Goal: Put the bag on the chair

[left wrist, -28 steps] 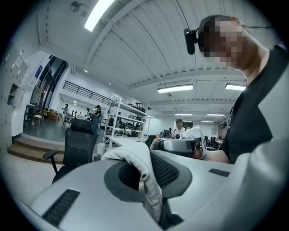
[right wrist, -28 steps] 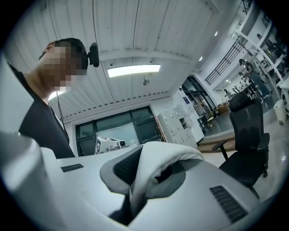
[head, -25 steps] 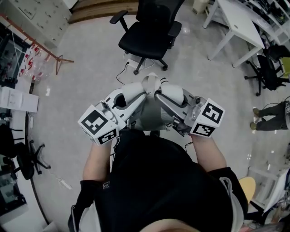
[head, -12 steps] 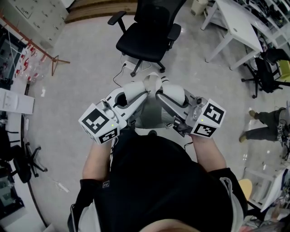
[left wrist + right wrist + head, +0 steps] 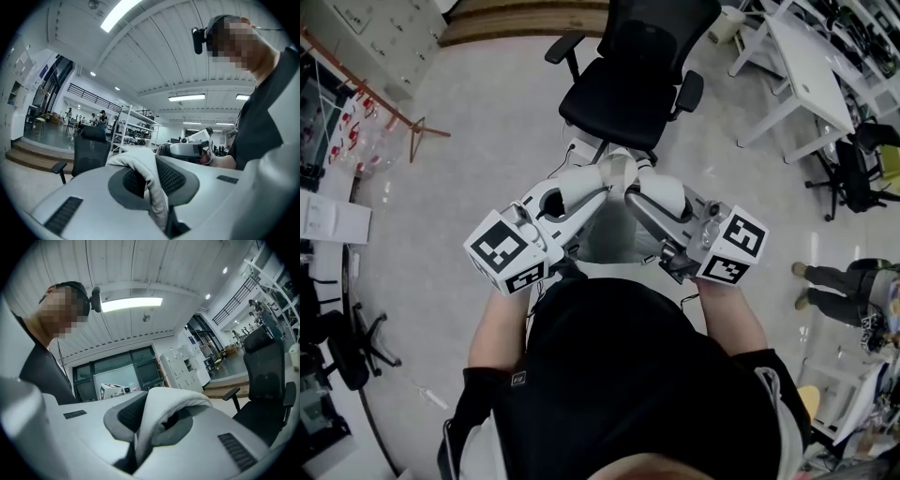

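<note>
A black office chair point(image 5: 637, 80) stands on the floor just ahead of me, its seat facing me. Both grippers are held level in front of my chest, tips almost touching. My left gripper point(image 5: 603, 178) is shut on a pale fabric handle point(image 5: 151, 180) of the grey bag point(image 5: 609, 236). My right gripper point(image 5: 632, 184) is shut on the other fold of handle point(image 5: 157, 416). The bag's body hangs below and between the two grippers, largely hidden by them. In the left gripper view the chair point(image 5: 89, 154) shows at left; in the right gripper view the chair point(image 5: 265, 380) shows at right.
White desks point(image 5: 811, 66) stand at the upper right, with another dark chair point(image 5: 853, 155) beside them. A person's legs point(image 5: 839, 281) are at the right edge. A red rack point(image 5: 389, 103) and shelves line the left. A wooden step point(image 5: 520, 19) runs behind the chair.
The black chair has come nearer and sits larger in the head view, its seat now just beyond the gripper tips. Both grippers keep the same hold on the bag's handles.
</note>
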{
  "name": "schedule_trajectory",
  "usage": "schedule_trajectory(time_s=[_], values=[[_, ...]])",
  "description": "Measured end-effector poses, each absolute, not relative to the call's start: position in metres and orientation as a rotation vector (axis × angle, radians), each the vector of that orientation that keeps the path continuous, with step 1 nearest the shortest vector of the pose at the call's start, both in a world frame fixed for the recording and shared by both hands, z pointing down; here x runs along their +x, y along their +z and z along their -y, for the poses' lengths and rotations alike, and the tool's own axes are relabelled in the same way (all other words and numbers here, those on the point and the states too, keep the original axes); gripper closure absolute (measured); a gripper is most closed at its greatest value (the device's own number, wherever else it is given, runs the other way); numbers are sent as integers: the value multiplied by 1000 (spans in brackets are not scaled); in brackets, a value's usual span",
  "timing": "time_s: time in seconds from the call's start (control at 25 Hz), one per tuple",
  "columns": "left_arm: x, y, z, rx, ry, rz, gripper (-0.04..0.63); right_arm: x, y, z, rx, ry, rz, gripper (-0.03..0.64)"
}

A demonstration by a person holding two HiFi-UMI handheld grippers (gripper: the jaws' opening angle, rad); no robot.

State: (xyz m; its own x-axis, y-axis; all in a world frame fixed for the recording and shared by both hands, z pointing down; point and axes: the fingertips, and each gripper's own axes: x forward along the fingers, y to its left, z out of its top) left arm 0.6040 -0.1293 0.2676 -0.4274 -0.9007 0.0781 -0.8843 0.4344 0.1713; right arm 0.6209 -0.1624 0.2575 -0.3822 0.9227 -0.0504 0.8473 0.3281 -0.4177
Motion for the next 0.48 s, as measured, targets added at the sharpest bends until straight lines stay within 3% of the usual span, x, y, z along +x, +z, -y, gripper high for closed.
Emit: schedule_trajectory(time_s=[0.48], values=[[511,267,-4,1557,-120,2559,545,523,263,33,-1622,661,2326,575]])
